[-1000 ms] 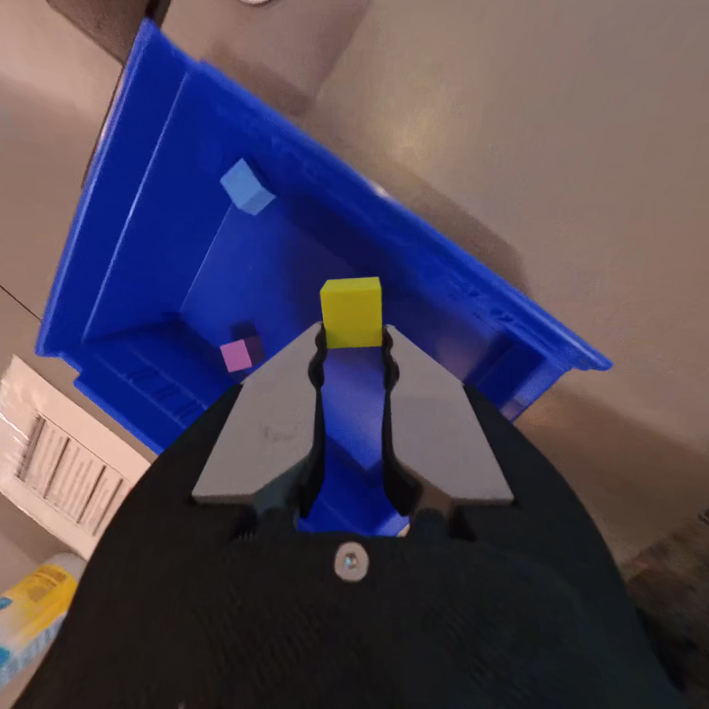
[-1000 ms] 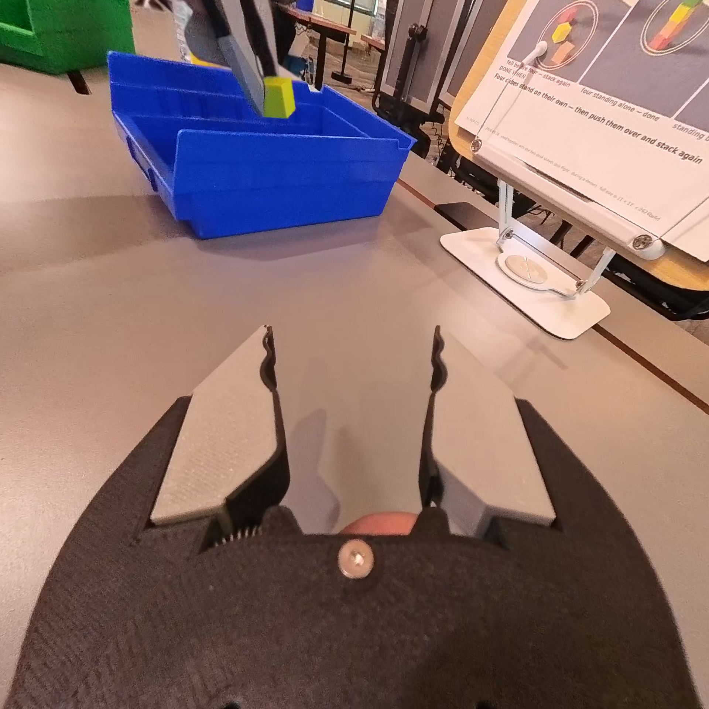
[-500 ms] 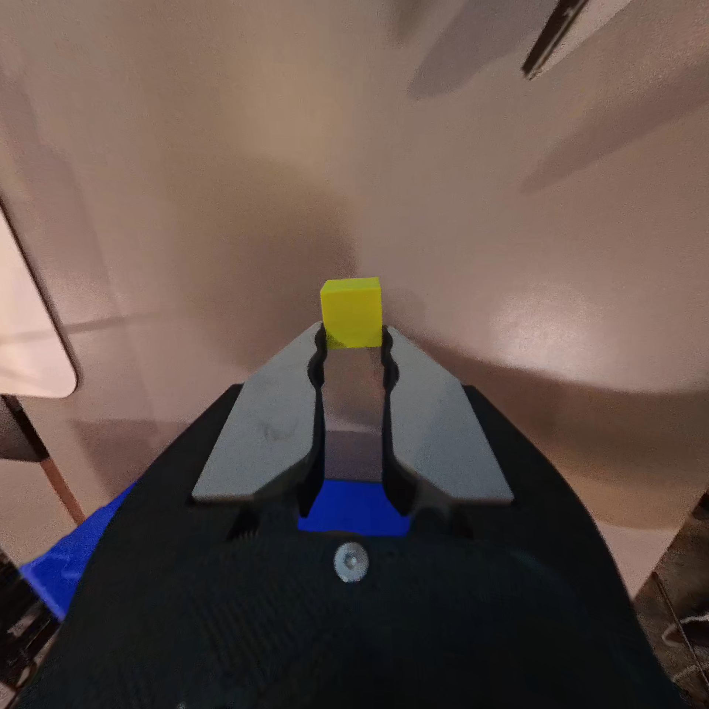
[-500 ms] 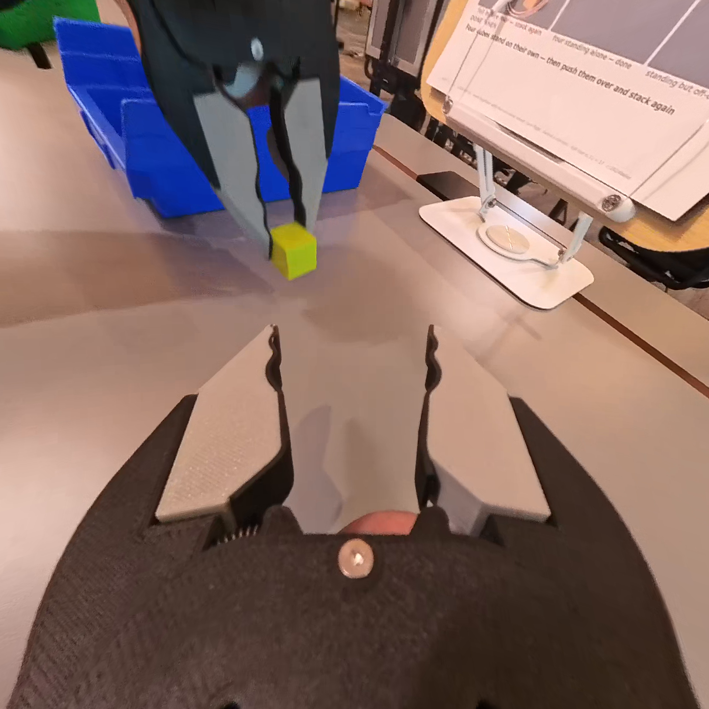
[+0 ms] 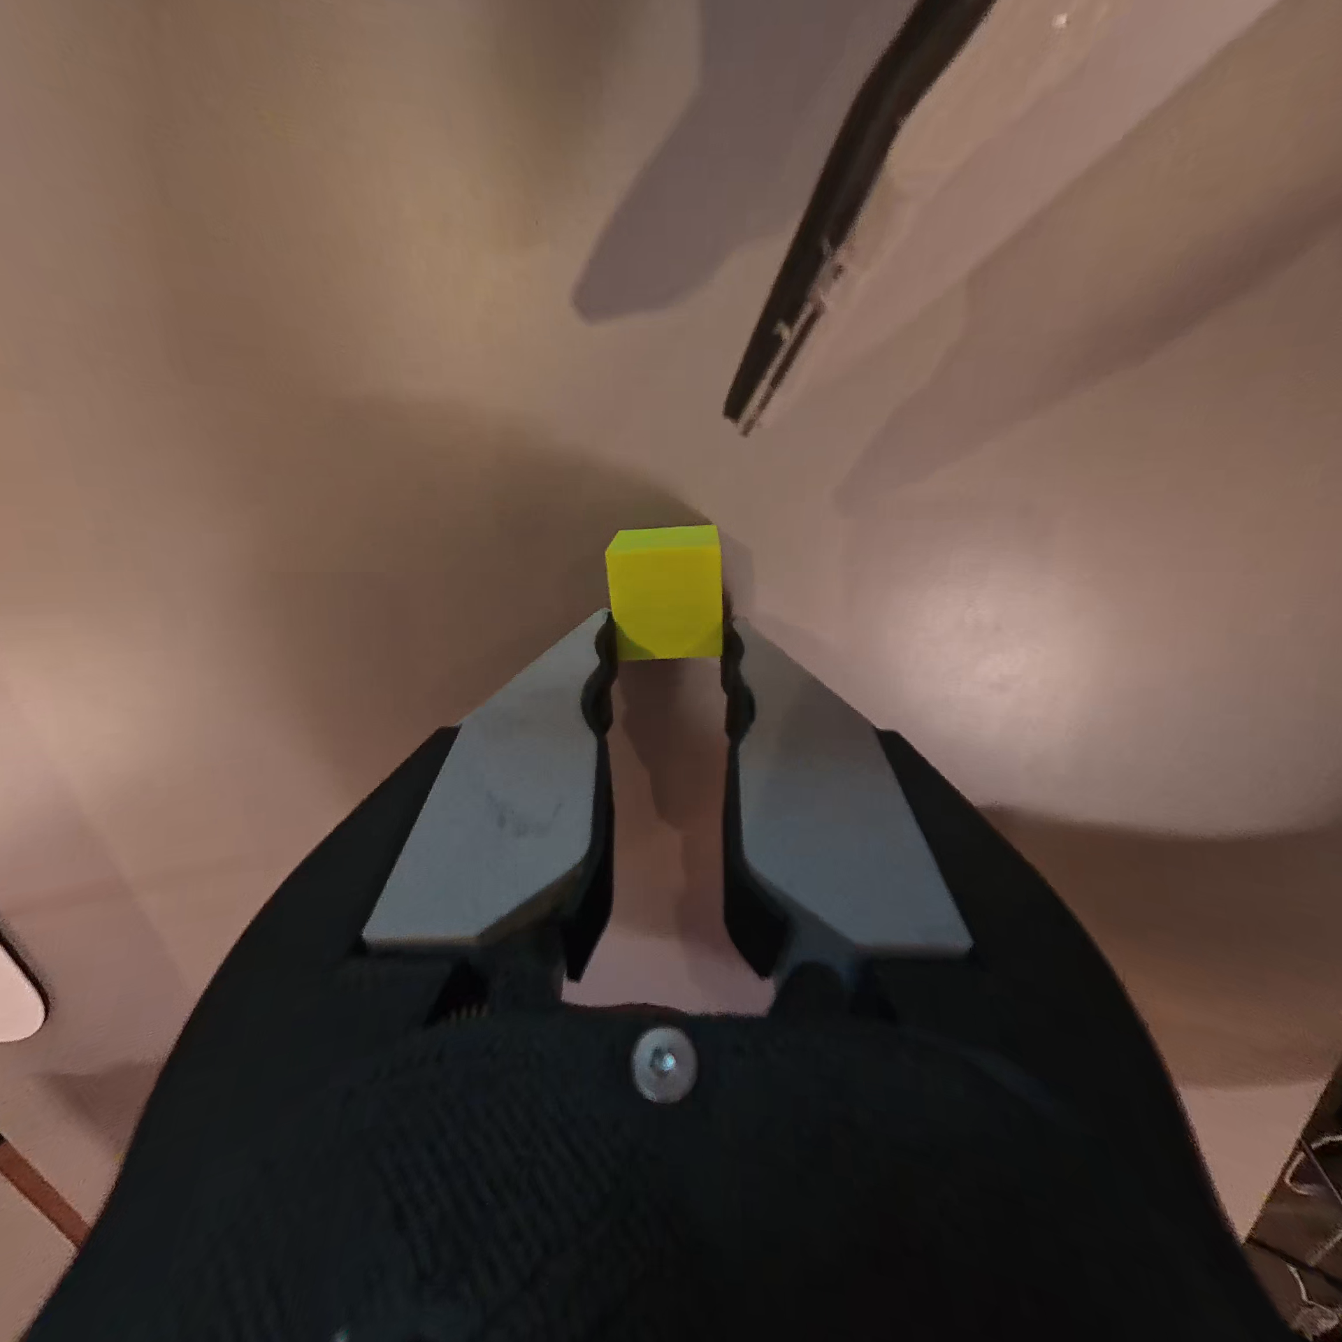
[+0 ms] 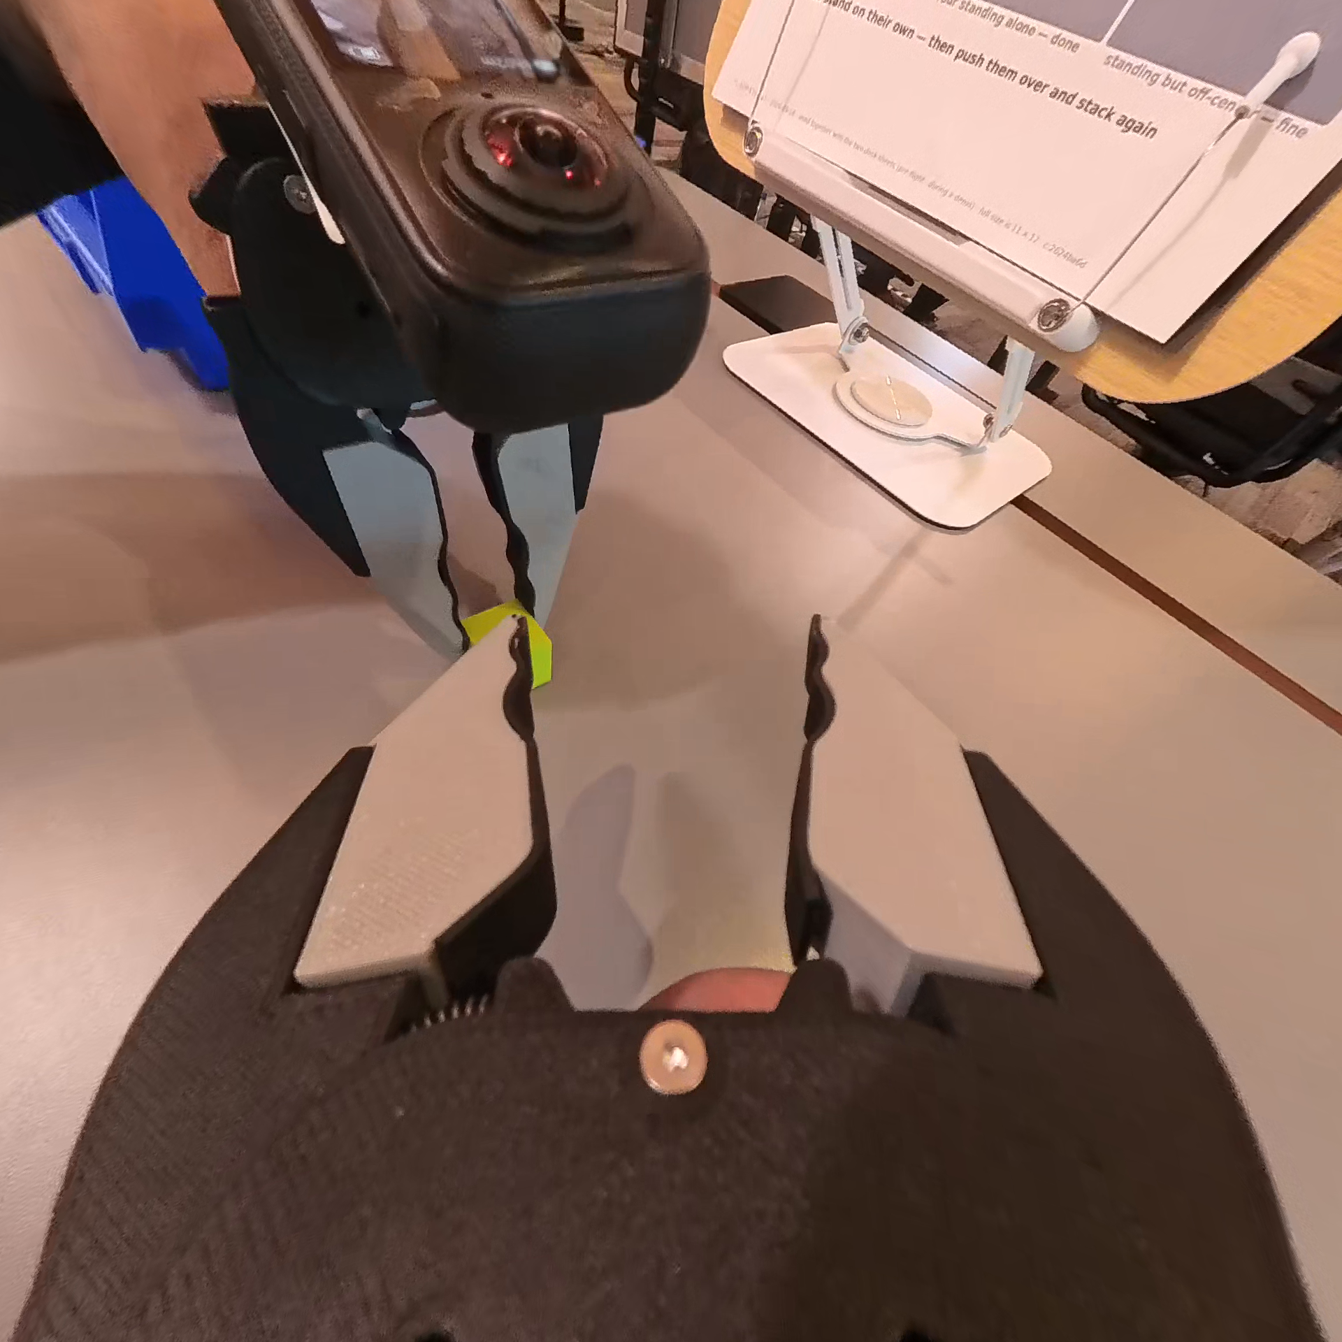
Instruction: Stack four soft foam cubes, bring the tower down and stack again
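Left gripper (image 5: 667,639): fingers narrowly parted and clamped on the yellow cube (image 5: 664,592), one pad pressed to each side of it.
Left grip detail: only the fingertips (image 5: 597,639) bite the cube's near end; most of the cube sticks out past them.
Left gripper from the right wrist view (image 6: 501,617): it points down at the table (image 6: 726,581), with the cube (image 6: 541,657) pinched at the tips, at or just above the surface; contact with the table cannot be told.
Right gripper (image 6: 668,632): fingers wide apart, nothing between them, only bare table seen through the gap.
Right fingertip (image 6: 508,653): it overlaps the cube in the picture, but whether it touches cannot be told.
Cube place: on the open table, near the right gripper, well apart from the blue bin (image 6: 138,290).
Background: a white stand (image 6: 893,428) holding a printed sheet stands to the right on the table.
Change, left: a second ago the left gripper held the cube over the blue bin, with other cubes lying inside it; now only table lies under it.
Change, grip: the left fingers' spacing on the cube looks the same as before.
Change, right: the right fingers have come in slightly from a second ago, yet remain wide.
Change, view: the left gripper has come much closer to the right one, and its camera body (image 6: 508,181) now fills the upper left.
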